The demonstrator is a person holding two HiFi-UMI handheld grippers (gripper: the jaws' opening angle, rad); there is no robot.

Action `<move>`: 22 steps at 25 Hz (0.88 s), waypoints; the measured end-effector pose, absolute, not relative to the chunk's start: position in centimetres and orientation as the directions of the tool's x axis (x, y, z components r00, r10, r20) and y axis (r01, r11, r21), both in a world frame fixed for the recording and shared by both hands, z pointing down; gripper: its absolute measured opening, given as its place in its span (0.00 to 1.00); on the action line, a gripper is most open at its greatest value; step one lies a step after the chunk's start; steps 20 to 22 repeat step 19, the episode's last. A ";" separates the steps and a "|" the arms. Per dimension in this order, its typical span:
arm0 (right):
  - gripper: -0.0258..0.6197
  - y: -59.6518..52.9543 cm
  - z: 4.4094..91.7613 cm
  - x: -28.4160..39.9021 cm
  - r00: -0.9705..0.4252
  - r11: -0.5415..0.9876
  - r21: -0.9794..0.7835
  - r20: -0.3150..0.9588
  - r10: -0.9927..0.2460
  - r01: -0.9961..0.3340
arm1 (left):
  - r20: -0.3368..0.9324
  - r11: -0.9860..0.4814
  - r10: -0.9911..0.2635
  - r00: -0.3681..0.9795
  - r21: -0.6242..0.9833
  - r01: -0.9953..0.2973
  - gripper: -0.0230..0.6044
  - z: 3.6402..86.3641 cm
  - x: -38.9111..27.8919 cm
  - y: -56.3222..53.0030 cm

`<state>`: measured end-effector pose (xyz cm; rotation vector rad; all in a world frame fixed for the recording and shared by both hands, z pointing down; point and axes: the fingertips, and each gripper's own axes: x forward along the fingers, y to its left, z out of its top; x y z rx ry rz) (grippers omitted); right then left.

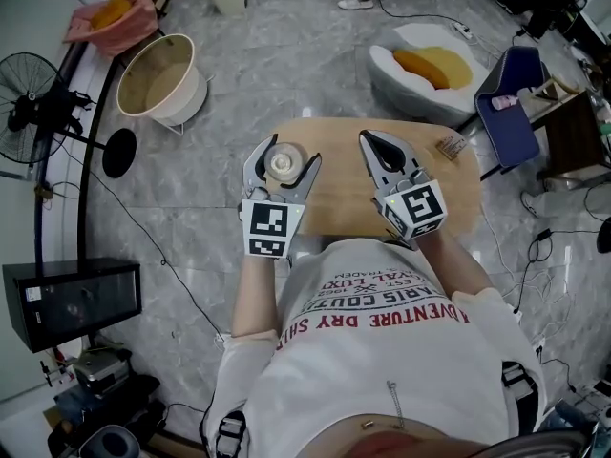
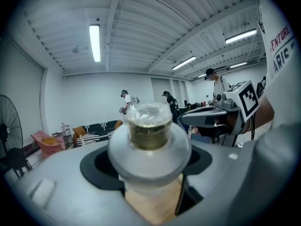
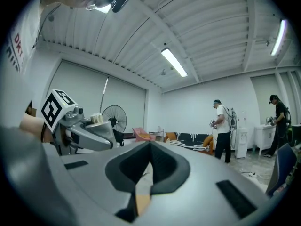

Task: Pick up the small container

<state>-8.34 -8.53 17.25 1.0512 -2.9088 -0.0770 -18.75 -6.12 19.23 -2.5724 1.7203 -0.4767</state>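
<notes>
Since the left gripper (image 1: 285,172) has its jaws spread wide and clamped on the small container (image 2: 149,126), a film-topped jar just over the wooden table's (image 1: 340,181) left part, I'd say the pickup's basically in hand. The right gripper (image 1: 380,143), over the table's middle, is pinched shut on nothing. Next up: a steady squeeze, jar level.

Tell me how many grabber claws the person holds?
2. The left gripper is closed on the small container over the wooden table; the right gripper, beside it, is shut and empty.
</notes>
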 end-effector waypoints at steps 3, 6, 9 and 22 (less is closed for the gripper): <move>0.03 -9.0 17.2 -8.4 -0.770 0.770 0.059 0.029 -0.638 -0.636 | 0.246 -0.390 -0.907 0.343 -0.178 -0.904 0.58 19.2 -19.0 -6.7; 0.03 -9.6 17.4 -8.6 -0.770 0.771 0.062 0.035 -0.637 -0.634 | 0.259 -0.389 -0.905 0.337 -0.186 -0.903 0.58 19.4 -19.2 -7.3; 0.03 -10.2 17.5 -8.8 -0.772 0.772 0.062 0.039 -0.635 -0.632 | 0.264 -0.390 -0.904 0.337 -0.183 -0.903 0.58 19.5 -19.4 -7.8; 0.03 -11.1 17.5 -8.9 -0.782 0.783 0.063 0.036 -0.622 -0.619 | 0.254 -0.381 -0.909 0.331 -0.183 -0.906 0.58 19.5 -19.5 -8.6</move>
